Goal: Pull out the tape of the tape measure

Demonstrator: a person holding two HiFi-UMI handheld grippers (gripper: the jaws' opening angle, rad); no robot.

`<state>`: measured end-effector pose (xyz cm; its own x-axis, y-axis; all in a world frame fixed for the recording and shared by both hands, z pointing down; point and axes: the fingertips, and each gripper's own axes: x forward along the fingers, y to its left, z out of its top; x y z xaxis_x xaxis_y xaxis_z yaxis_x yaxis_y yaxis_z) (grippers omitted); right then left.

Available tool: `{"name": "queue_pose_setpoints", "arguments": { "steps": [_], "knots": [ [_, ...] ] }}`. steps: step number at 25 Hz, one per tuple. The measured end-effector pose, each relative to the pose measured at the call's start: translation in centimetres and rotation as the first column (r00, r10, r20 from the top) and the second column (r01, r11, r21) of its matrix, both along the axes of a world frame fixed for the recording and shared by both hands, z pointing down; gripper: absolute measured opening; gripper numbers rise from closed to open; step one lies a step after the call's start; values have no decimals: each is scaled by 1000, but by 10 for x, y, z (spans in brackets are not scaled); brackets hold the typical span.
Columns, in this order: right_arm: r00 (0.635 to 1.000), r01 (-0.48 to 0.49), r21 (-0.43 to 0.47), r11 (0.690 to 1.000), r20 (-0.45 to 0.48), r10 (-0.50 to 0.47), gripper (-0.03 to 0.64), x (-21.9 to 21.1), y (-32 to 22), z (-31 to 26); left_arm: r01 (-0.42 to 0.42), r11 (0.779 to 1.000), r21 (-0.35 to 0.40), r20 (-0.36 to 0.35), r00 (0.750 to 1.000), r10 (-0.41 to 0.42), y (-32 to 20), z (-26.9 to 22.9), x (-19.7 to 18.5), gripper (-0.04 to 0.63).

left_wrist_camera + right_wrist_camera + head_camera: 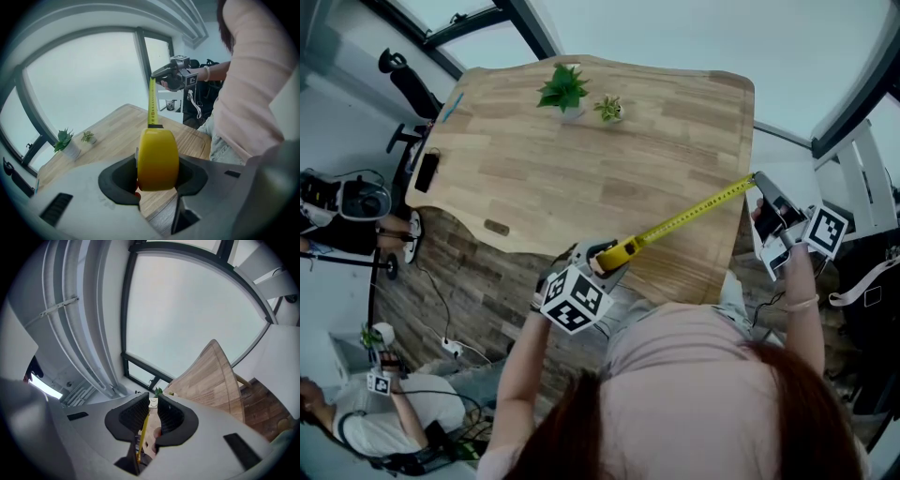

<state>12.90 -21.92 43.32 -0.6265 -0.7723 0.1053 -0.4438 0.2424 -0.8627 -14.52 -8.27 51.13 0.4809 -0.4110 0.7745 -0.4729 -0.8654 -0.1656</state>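
With the fingers of your left gripper clamped on the smooth, hard yellow plastic tape-measure case above the wooden worktop's near edge, those of your right gripper pinch the thin, springy yellow steel tape by its hook, likely the surest, least slippery hold.

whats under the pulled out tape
The table, its near right corner, lies below the tape. The left gripper and the case cover the table edge under the tape's start.
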Motion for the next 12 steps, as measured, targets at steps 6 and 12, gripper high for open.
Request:
{"name": "queue_pose_setpoints", "arguments": {
  "steps": [6,12],
  "knots": [
    [1000,-22,9,1000,-3,22,52,9,-2,-1,-5,1000,-4,8,1000,5,3,3,-6,167],
    [1000,-27,22,999,2,26,52,14,-5,-5,-7,1000,-5,13,1000,7,4,3,-10,167]
  ]
}}
